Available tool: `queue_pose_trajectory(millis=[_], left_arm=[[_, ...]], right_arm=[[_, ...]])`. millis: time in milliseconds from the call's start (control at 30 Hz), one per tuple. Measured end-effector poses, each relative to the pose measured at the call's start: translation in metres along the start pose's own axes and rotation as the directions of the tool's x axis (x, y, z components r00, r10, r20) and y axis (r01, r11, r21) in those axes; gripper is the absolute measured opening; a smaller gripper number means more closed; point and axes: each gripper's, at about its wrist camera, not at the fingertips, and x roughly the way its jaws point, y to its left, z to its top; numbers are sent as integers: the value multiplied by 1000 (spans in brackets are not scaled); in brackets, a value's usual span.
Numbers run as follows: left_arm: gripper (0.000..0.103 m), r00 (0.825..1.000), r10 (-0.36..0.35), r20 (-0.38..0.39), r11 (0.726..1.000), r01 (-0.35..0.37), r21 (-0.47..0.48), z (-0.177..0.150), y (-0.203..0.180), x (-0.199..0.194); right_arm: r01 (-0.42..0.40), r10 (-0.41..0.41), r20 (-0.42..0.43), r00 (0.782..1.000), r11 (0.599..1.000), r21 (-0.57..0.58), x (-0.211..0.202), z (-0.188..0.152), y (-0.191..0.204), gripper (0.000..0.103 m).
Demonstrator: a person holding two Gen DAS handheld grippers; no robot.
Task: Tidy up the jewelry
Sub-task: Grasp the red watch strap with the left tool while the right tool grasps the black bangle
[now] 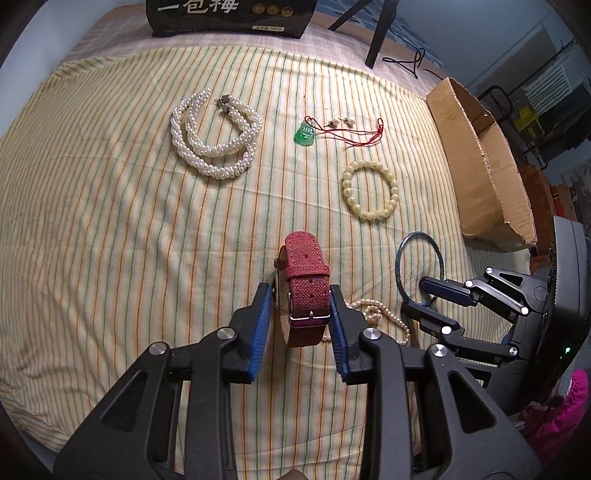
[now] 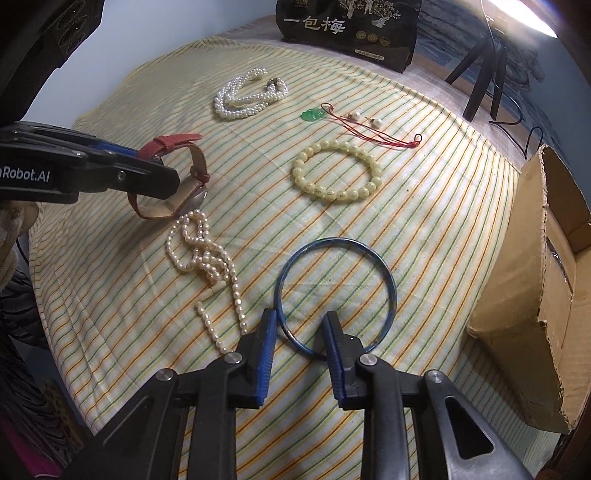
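My left gripper has its blue pads around a red-strapped watch; the right pad touches the strap, the left pad stands just off it. The watch rests on the striped cloth. My right gripper is open, its fingers straddling the near rim of a blue bangle, also seen from the left wrist. A loose pearl strand lies between watch and bangle. Farther back lie a cream bead bracelet, a twisted pearl necklace, a green pendant on red cord and pearl earrings.
An open cardboard box stands at the right edge of the cloth. A black printed bag stands at the back. Black tripod legs and cables are at the back right.
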Motion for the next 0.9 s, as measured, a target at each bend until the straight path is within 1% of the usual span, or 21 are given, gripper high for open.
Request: queue_pose_trajectory(millis=[33,133,167,267,333,400,633,800,900], left_arm=[[23,1000,-1,-4,1000,1,-1,0,0,2],[22,1000,-7,-8,1000,7,-5,1,0,4],[19,1000,-6,-9,1000,6,-4,1,0,5],[19,1000,-14,-12,1000,14,-18,2,2,8],[19,1000,-17,-8,1000,17,-24,2,4,7],[19,1000,-20,-4,999,20,-26,2,4,5],[18,1000,-18,21,999,19,-27,-1,10,-7],[18,998,-21,62,999,23,-35,-2,16,-22],[18,996,-19,88,999,21,-24,-2,15,-31]], right_arm=[[14,-14,0,1000,1000,-10,1,0,3,25],[70,-70,2,998,995,-70,3,2,15,25],[80,-79,4,997,994,-78,4,2,17,25],[93,-93,6,996,991,-92,4,4,21,16],[95,-95,8,995,990,-100,3,4,24,5],[99,-98,12,995,990,-97,1,4,25,2],[16,-17,50,999,1000,18,-13,4,8,1],[-17,9,100,995,997,73,-30,9,-1,1],[-23,10,136,991,996,92,-44,9,-3,1]])
